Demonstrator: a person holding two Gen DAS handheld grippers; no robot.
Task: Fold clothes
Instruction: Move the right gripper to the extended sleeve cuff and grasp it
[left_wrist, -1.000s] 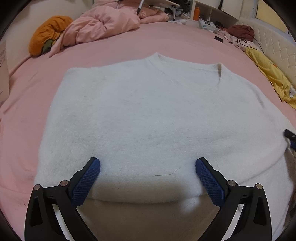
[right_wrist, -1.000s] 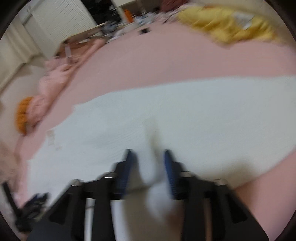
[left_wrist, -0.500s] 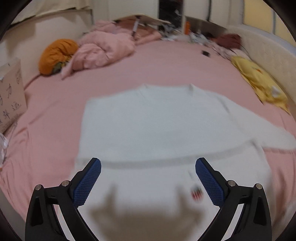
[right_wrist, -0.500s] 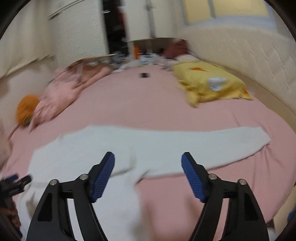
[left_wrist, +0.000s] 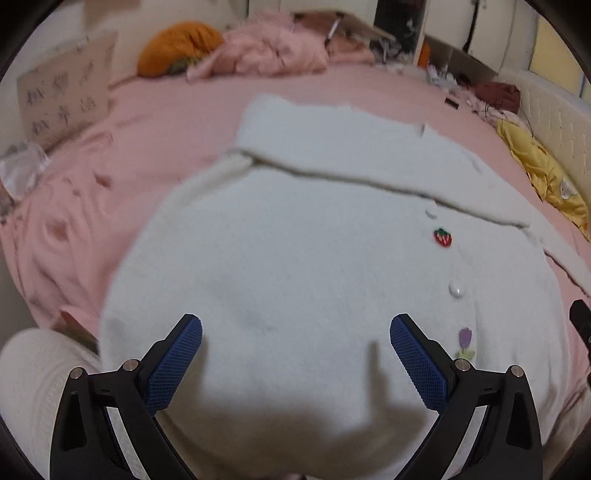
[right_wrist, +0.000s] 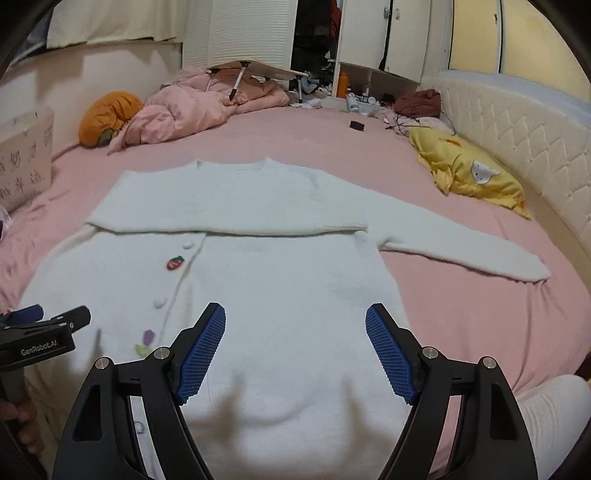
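White cardigan (right_wrist: 258, 280) lies ahead of both open, empty grippers, right (right_wrist: 295, 349) & left (left_wrist: 295, 363); its unfolded sleeve (right_wrist: 461, 247) (long axis sideways) lies nearer right gripper.

White fluffy cardigan (right_wrist: 280, 280) lies flat on the pink bed, top folded down, one sleeve outstretched

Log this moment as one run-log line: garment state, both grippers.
white cardigan: top folded down, one sleeve out on pink bed | left gripper: open, empty | right gripper: open, empty
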